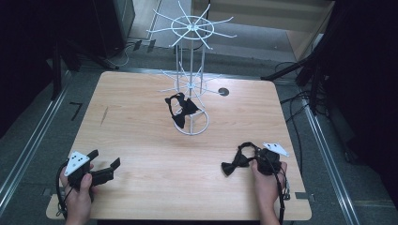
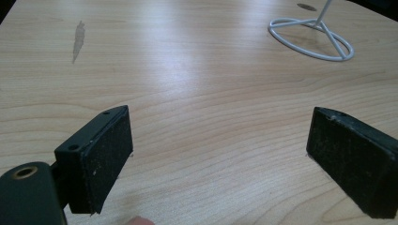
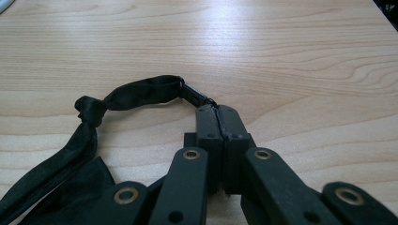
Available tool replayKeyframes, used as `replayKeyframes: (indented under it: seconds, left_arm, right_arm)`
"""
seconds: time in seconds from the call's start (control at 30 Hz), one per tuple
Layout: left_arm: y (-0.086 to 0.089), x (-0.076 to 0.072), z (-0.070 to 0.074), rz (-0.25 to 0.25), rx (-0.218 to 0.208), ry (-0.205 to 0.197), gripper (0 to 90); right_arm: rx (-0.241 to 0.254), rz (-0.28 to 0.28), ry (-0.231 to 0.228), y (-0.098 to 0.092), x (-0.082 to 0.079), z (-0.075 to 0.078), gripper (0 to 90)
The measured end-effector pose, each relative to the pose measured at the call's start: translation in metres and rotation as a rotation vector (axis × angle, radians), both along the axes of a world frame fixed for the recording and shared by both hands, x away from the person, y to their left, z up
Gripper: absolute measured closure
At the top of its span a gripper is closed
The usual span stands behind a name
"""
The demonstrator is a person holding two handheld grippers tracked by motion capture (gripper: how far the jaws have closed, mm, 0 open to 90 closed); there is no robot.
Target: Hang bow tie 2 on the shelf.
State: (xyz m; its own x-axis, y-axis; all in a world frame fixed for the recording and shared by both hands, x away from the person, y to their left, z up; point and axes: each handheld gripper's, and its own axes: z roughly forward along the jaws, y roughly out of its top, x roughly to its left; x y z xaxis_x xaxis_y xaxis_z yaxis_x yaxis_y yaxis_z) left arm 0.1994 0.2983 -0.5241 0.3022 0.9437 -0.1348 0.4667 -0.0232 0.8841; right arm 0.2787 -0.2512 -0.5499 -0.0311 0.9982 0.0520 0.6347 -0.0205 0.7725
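A black bow tie (image 1: 234, 164) lies on the wooden table (image 1: 141, 136) near its front right. My right gripper (image 1: 258, 158) is shut on the strap of this bow tie (image 3: 136, 93), and in the right gripper view the jaws meet at the metal clasp (image 3: 197, 96), right gripper (image 3: 218, 112) low over the table. A second black bow tie (image 1: 180, 110) hangs on the lower arms of a white wire rack (image 1: 191, 79). At the front left my left gripper (image 1: 104, 158) stands open. Bare wood lies between the pads of the left gripper (image 2: 218, 154).
The rack's round base ring (image 2: 309, 40) stands at the table's middle back, and its upper spokes spread wide above. A dark round hole (image 1: 223, 92) marks the tabletop behind the rack. Cables and dark stands surround the table on the floor.
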Motion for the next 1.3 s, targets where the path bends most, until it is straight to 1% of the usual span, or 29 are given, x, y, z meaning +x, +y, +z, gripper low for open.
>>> replayKeyframes:
  seconds: [0.13,0.2,0.27,0.3,0.4,0.43,0.47,0.5,0.57,0.6,0.63,0.67,0.73,0.77,0.8,0.87,0.93,0.97,1.17,1.3]
  left_arm:
    - [0.000,0.000,0.000,0.000,-0.001,0.000,8.2]
    - [0.000,0.000,0.000,-0.001,-0.001,0.000,8.2]
    - [0.000,0.000,0.000,0.000,-0.002,-0.001,8.2]
    - [0.000,0.000,0.000,0.000,-0.001,-0.001,8.2]
    - [0.000,0.000,0.000,0.000,-0.001,-0.002,8.2]
    - [0.000,0.000,0.000,0.001,-0.001,-0.001,8.1]
    - [0.000,0.000,0.000,0.002,-0.001,-0.002,8.1]
    - [0.000,0.000,0.000,0.003,-0.002,-0.002,8.2]
    - [0.000,0.000,0.000,0.005,-0.005,-0.002,8.2]
    - [0.000,0.000,0.000,0.004,-0.004,-0.003,8.2]
    - [0.000,0.000,0.000,0.004,-0.004,-0.003,8.2]
    - [0.000,0.000,0.000,0.004,-0.004,-0.003,8.2]
    - [0.000,0.000,0.000,0.005,-0.005,-0.003,8.2]
    - [0.000,0.000,0.000,0.005,-0.005,-0.003,8.2]
    - [0.000,0.000,0.000,0.005,-0.005,-0.003,8.2]
    - [0.000,0.000,0.000,0.006,-0.004,-0.003,8.2]
    - [0.000,0.000,0.000,0.006,-0.005,-0.003,8.2]
    - [0.000,0.000,0.000,0.005,-0.005,-0.003,8.2]
    - [0.000,0.000,0.000,0.004,-0.006,-0.003,8.2]
    - [0.000,0.000,0.000,0.004,-0.006,-0.003,8.2]
  right_arm:
    - [-0.013,-0.003,-0.003,0.000,0.000,0.000,90.0]
    - [-0.015,-0.007,-0.020,0.001,-0.002,0.001,90.0]
    - [-0.017,-0.009,-0.042,0.001,-0.004,0.001,90.0]
    - [-0.014,-0.010,-0.066,0.001,-0.007,0.002,90.0]
    - [-0.016,-0.012,-0.085,0.002,-0.009,0.002,90.0]
    - [-0.026,-0.007,-0.109,0.002,-0.011,0.003,90.0]
    - [-0.026,-0.007,-0.109,0.002,-0.011,0.003,90.0]
    - [-0.028,-0.004,-0.121,0.003,-0.012,0.003,90.0]
    - [-0.027,0.008,-0.146,0.004,-0.014,0.004,90.0]
    - [-0.022,0.025,-0.174,0.005,-0.016,0.005,90.0]
    - [-0.022,0.025,-0.174,0.005,-0.016,0.005,90.0]
    - [-0.029,0.030,-0.190,0.006,-0.018,0.006,90.0]
    - [-0.029,0.034,-0.195,0.006,-0.018,0.006,90.0]
    - [-0.025,0.035,-0.209,0.007,-0.018,0.008,90.0]
    - [-0.025,0.035,-0.209,0.007,-0.018,0.008,90.0]
    - [-0.015,0.034,-0.228,0.007,-0.018,0.010,90.0]
    - [-0.014,0.035,-0.245,0.011,-0.019,0.012,90.0]
    - [-0.014,0.035,-0.245,0.011,-0.019,0.012,90.0]
    - [-0.007,0.055,-0.281,0.021,-0.019,0.020,90.0]
    - [-0.003,0.067,-0.297,0.023,-0.018,0.025,90.0]
